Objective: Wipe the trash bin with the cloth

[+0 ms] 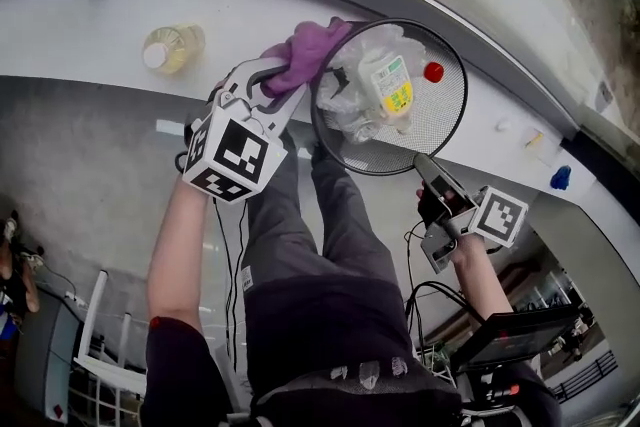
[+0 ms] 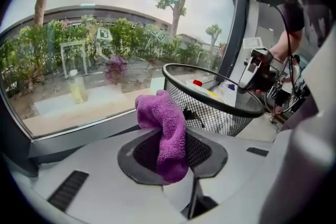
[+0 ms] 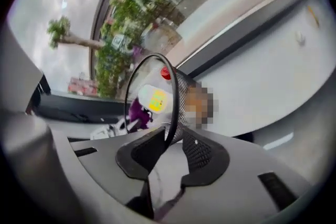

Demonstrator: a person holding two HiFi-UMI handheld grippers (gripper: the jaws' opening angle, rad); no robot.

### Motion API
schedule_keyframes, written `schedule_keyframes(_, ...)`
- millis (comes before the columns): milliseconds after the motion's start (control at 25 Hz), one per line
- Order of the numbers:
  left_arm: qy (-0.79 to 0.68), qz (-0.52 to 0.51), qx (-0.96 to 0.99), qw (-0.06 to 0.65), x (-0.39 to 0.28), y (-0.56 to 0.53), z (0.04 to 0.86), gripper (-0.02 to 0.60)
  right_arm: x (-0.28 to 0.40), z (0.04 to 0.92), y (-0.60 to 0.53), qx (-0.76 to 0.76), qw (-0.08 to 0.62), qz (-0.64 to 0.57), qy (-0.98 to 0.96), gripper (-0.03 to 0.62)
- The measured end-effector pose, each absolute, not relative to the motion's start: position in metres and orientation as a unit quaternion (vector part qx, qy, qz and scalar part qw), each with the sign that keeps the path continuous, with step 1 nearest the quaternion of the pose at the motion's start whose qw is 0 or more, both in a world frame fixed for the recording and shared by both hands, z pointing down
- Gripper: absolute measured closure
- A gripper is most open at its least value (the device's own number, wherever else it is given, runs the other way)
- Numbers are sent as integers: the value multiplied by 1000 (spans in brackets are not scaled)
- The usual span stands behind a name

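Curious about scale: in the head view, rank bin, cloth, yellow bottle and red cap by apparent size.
Largest to smallest:
bin
cloth
bottle, only a little smaller
cap

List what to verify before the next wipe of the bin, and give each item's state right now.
1. Cloth gripped by the left tongs: ok, it is pinched between the pads.
2. Right tongs holding the trash bin: ok, the pads are closed on its rim.
3. Cloth touching the bin: cannot tell. In the head view it sits at the rim.
4. Bin emptied: not ok. A labelled bottle and plastic bags lie inside.
5. Ledge bottle out of the way: ok, it is apart from the bin.
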State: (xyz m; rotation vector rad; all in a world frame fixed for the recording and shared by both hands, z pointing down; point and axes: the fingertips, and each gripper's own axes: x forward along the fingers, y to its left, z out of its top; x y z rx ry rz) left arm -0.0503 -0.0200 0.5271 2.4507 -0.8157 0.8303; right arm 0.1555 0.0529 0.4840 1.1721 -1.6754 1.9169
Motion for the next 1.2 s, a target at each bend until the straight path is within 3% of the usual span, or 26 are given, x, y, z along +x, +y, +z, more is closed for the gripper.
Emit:
schedule_keyframes(80, -296, 300, 884, 203, -51, -28, 525, 494, 162, 481, 39, 425, 253, 591, -637, 450)
schedule_keyframes(240, -319, 288, 882, 192, -57, -52, 516, 494, 177, 471, -18, 419, 342, 441, -717, 450)
schedule_keyframes(440, -315, 292, 887, 169, -55, -76, 506, 494, 166, 480, -61, 355, 376, 412, -751, 451)
schedule_keyframes(480, -314, 296, 887, 164, -54, -78, 505, 494, 165, 482, -66, 352, 380, 406, -753, 460)
schedule_keyframes(520, -313, 300, 887, 161, -54, -79, 504, 494, 167, 483, -71, 357, 379, 402, -753, 532)
schedule_keyframes(720, -294, 328, 887, 142, -46, -61, 510, 494, 170, 479, -75, 378, 247, 519, -726, 557)
schedule_keyframes(840, -272, 355, 886, 120, -43, -48, 516, 494, 185, 481, -65, 409, 212, 562, -687, 556)
schedule_keyframes(1200, -288, 323, 885, 170, -17, -3, 511, 494, 214, 485, 10, 479, 43, 692, -538, 545)
